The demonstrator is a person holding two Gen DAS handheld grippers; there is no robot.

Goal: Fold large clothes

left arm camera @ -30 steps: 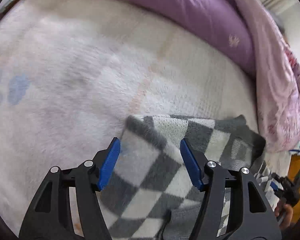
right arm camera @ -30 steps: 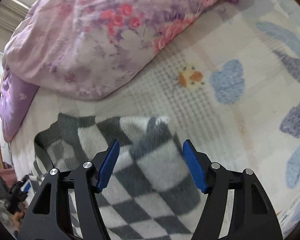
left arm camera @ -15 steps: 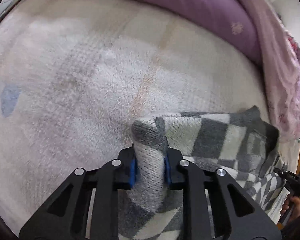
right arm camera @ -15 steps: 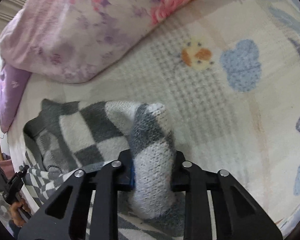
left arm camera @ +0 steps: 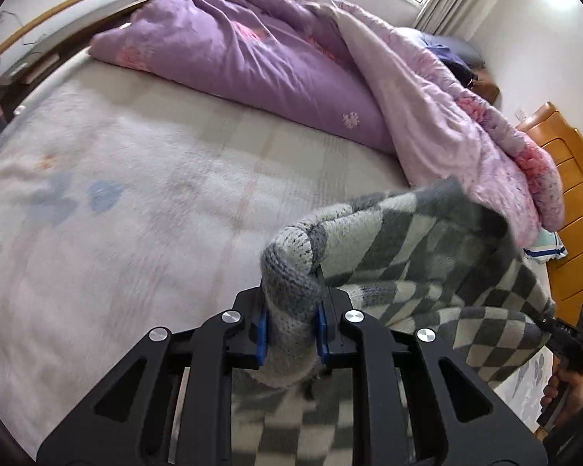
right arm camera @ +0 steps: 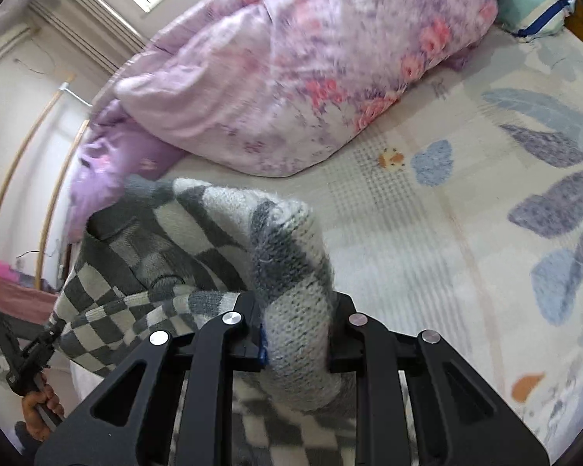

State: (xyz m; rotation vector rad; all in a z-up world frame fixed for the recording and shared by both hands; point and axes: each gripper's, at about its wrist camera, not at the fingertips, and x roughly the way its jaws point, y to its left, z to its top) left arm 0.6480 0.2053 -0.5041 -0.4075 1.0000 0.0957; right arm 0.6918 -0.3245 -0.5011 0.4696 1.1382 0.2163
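The left hand-held gripper (left arm camera: 290, 332) is closed tight on a thick bunch of the grey and white checkered sweater (left arm camera: 427, 256), and the knit bulges out above its blue pads (left arm camera: 261, 334). The right hand-held gripper (right arm camera: 297, 336) pinches another bunch of the same sweater (right arm camera: 182, 233) in the same way. Between the two grips the cloth hangs in a loose sag, raised above the bed (left arm camera: 136, 202), near the bed's front edge. The bed sheet is pale, with blue and grey leaf shapes printed on it. A purple quilt (left arm camera: 252, 50) and a pink flowered quilt (right arm camera: 311, 66) lie heaped along the far side of the bed. A wooden headboard (left arm camera: 563, 178) stands at the right edge of the bed in the left wrist view.
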